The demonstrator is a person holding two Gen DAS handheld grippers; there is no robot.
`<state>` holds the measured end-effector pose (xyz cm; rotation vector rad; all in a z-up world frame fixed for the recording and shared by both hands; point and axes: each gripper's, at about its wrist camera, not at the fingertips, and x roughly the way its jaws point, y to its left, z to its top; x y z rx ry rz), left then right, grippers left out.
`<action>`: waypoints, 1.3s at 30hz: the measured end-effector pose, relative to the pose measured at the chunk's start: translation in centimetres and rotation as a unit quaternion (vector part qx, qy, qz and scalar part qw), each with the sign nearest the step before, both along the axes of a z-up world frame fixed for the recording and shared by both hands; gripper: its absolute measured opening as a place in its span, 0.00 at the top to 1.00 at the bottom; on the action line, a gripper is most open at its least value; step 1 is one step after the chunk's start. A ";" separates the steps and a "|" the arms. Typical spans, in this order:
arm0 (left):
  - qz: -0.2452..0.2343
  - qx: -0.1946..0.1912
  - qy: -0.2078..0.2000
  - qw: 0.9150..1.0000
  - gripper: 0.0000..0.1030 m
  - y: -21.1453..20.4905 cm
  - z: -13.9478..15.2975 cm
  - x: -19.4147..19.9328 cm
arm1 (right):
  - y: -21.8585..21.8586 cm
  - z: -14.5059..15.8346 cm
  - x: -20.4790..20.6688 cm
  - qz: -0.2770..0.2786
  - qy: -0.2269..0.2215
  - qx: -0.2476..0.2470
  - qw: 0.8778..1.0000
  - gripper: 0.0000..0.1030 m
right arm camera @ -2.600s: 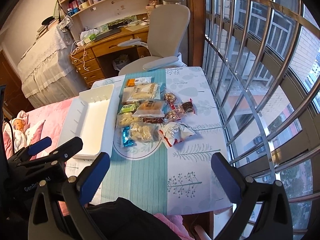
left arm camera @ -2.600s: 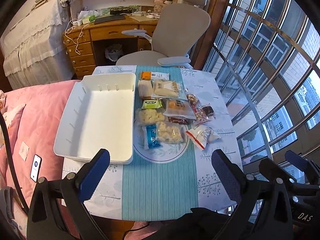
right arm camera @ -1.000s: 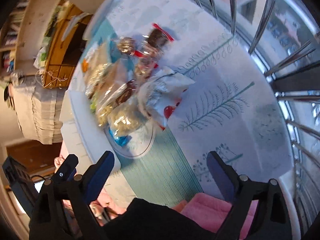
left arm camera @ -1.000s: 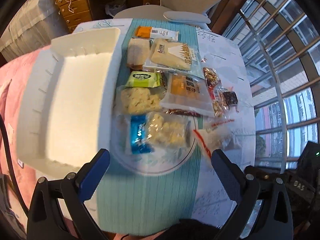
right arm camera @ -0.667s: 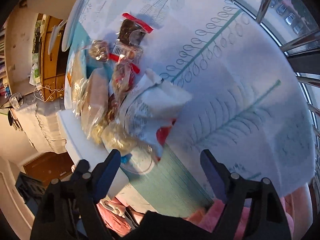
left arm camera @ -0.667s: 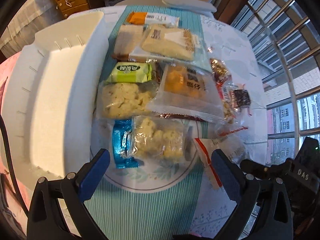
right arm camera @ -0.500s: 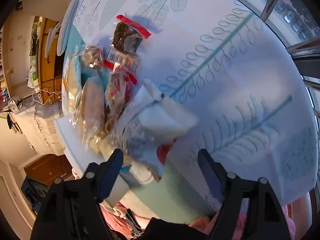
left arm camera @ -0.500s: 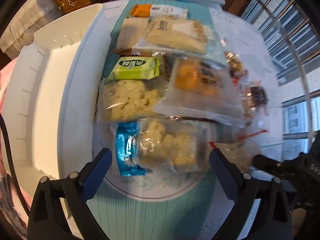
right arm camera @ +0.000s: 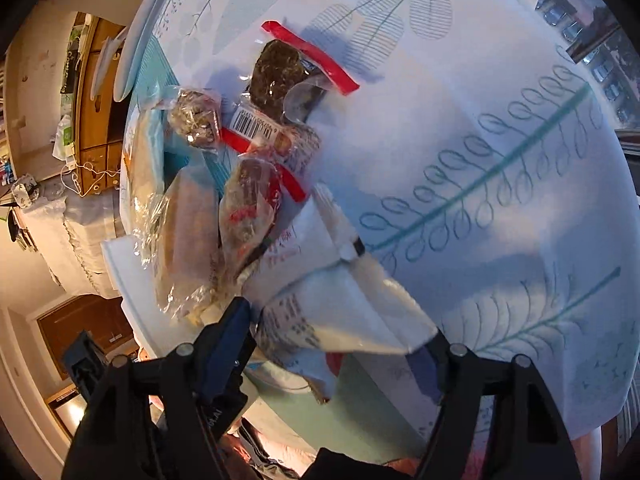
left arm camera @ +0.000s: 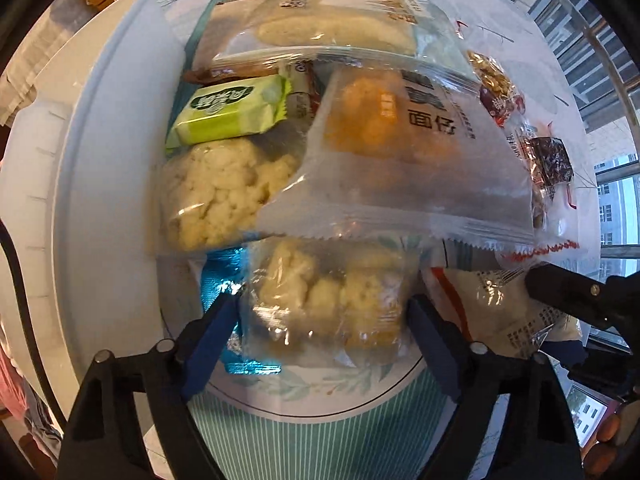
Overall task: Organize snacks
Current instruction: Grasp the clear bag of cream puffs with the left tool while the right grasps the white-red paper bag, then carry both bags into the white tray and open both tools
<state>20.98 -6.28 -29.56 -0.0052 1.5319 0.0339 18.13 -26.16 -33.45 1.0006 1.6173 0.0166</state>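
Several wrapped snacks lie in a heap on the table beside a white storage tray (left arm camera: 92,184). My left gripper (left arm camera: 324,320) is open, its fingers on either side of a clear pack of pale puffed snack (left arm camera: 328,296) on a plate (left arm camera: 320,396); a blue wrapper (left arm camera: 220,280) lies by the left finger. My right gripper (right arm camera: 340,332) is open, its fingers astride a white packet with red print (right arm camera: 332,300), which also shows in the left wrist view (left arm camera: 500,304). Whether either gripper touches its pack is unclear.
A green bar (left arm camera: 232,112), a second puffed pack (left arm camera: 220,192), an orange-cake bag (left arm camera: 400,152) and a flat cake bag (left arm camera: 340,24) lie beyond. Dark nut and date packs (right arm camera: 280,76) lie toward the window side. A leaf-print cloth (right arm camera: 500,184) covers the table.
Both grippers have dropped down close to the heap and narrowed somewhat. The left one now straddles the puffed snack pack and the right one straddles the white packet.
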 end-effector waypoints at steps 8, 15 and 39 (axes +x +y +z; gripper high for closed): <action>-0.003 0.004 0.005 1.000 0.25 -1.6 -0.4 1.4 | -0.5 -0.3 0.4 0.012 0.000 0.010 1.000 0.36; -0.002 0.008 0.002 1.000 0.32 -0.8 0.3 -0.2 | -0.9 0.0 0.6 0.026 0.002 0.012 1.000 0.47; 0.043 -0.092 -0.053 0.993 0.33 3.2 8.2 -7.3 | 1.4 6.7 -3.9 0.091 -0.063 -0.052 0.992 0.49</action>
